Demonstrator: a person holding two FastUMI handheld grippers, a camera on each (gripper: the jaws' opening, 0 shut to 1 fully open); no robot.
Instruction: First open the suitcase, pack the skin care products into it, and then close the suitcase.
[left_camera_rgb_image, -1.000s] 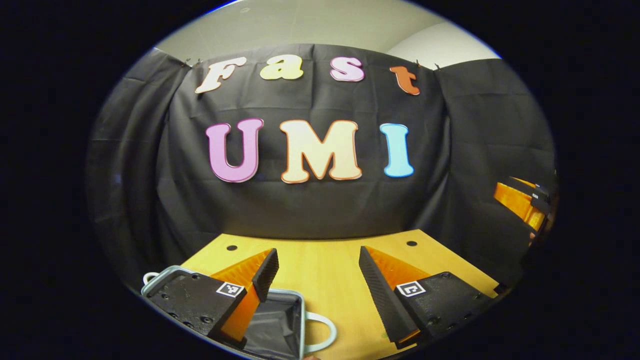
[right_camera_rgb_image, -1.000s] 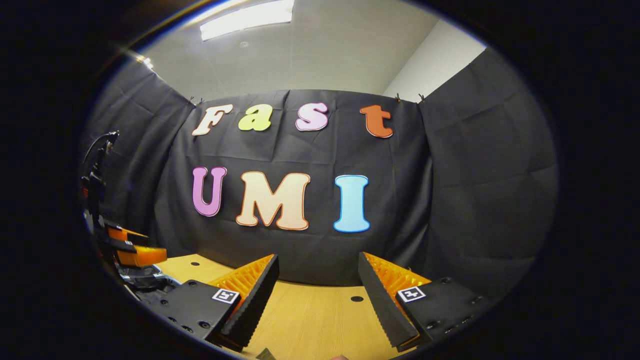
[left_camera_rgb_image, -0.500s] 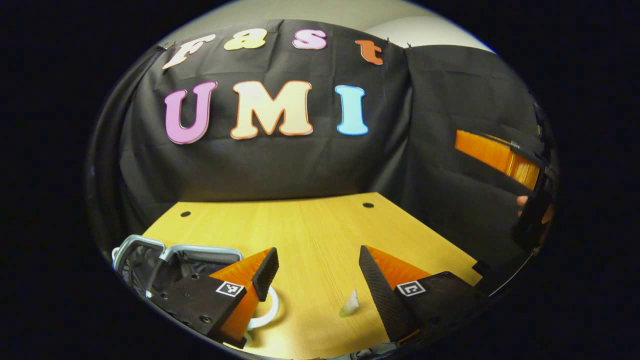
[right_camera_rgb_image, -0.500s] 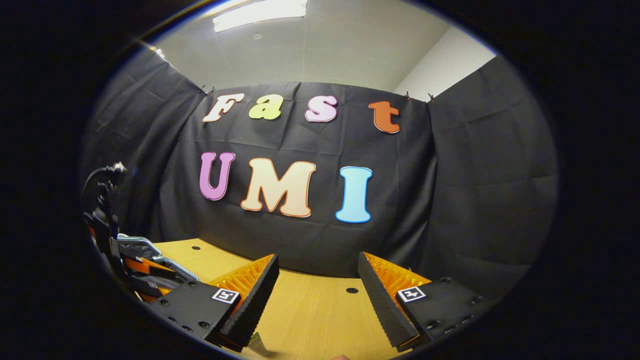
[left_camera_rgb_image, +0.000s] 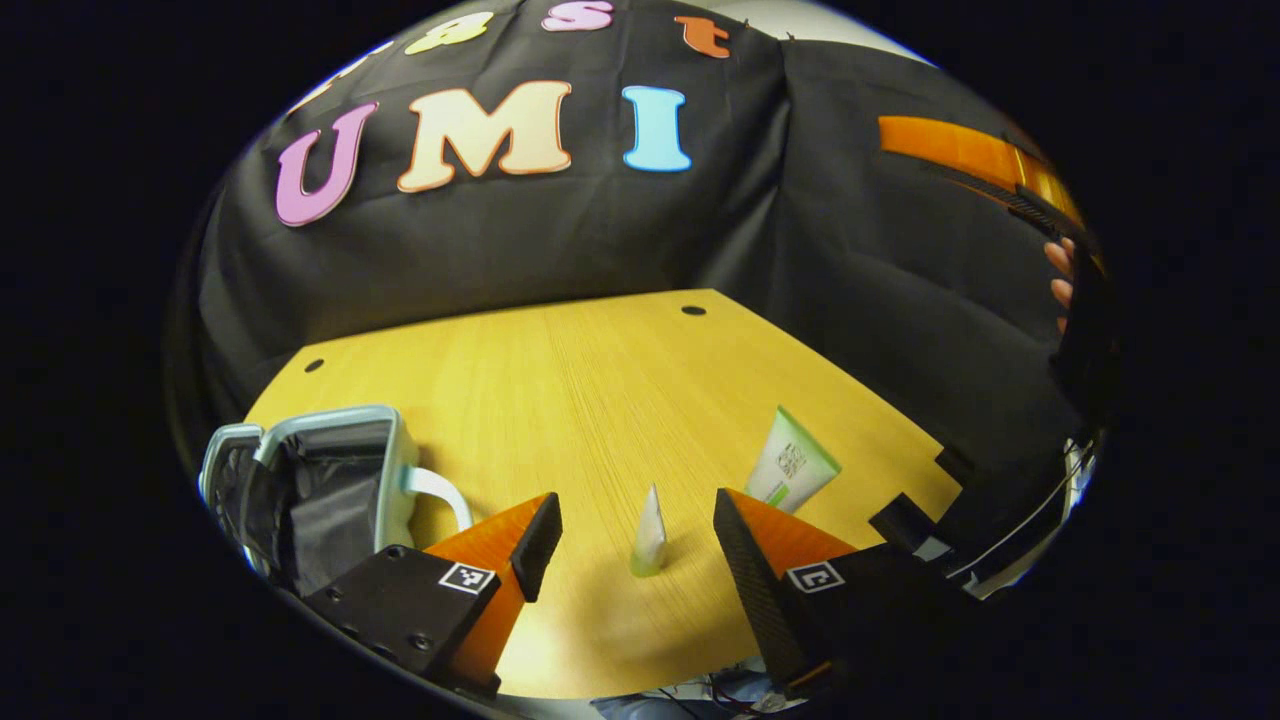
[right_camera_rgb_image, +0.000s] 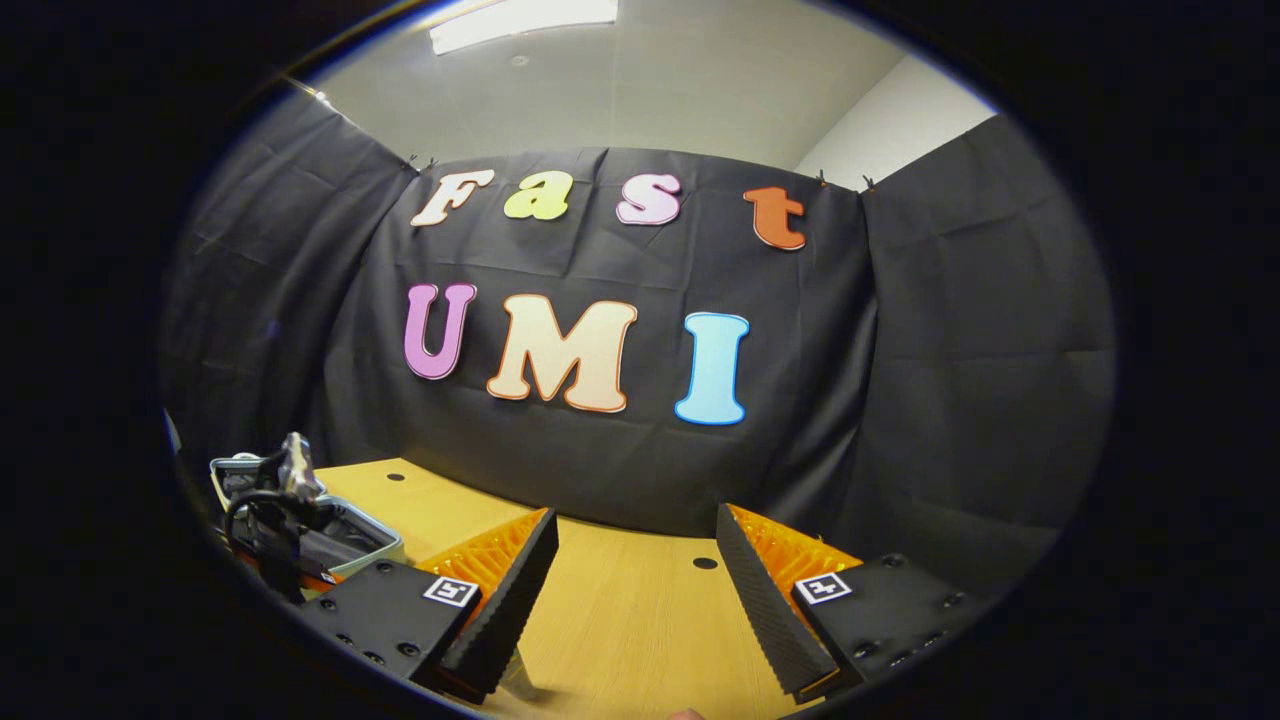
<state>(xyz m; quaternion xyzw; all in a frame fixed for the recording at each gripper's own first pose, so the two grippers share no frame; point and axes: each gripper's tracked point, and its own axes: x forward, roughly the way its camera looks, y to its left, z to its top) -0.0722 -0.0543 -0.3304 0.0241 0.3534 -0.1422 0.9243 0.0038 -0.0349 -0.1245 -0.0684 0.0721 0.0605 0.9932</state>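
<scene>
Already the suitcase (left_camera_rgb_image: 330, 480) lies open at the table's (left_camera_rgb_image: 560, 390) left edge, while the left gripper (left_camera_rgb_image: 630, 540) hangs with fingers spread and empty around a small upright tube (left_camera_rgb_image: 650, 530). A larger tube (left_camera_rgb_image: 793, 472) lies just beyond; the right gripper (right_camera_rgb_image: 630, 590) hovers open too. Closing off-centre would likely tip the narrow-based tube.

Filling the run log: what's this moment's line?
suitcase: open | small tube: upright, table | green-white tube: lying | left hand-held gripper: open | right hand-held gripper: open

pale grey suitcase (left_camera_rgb_image: 395, 455), white-and-green tube (left_camera_rgb_image: 792, 470), yellow table (left_camera_rgb_image: 560, 390).
</scene>
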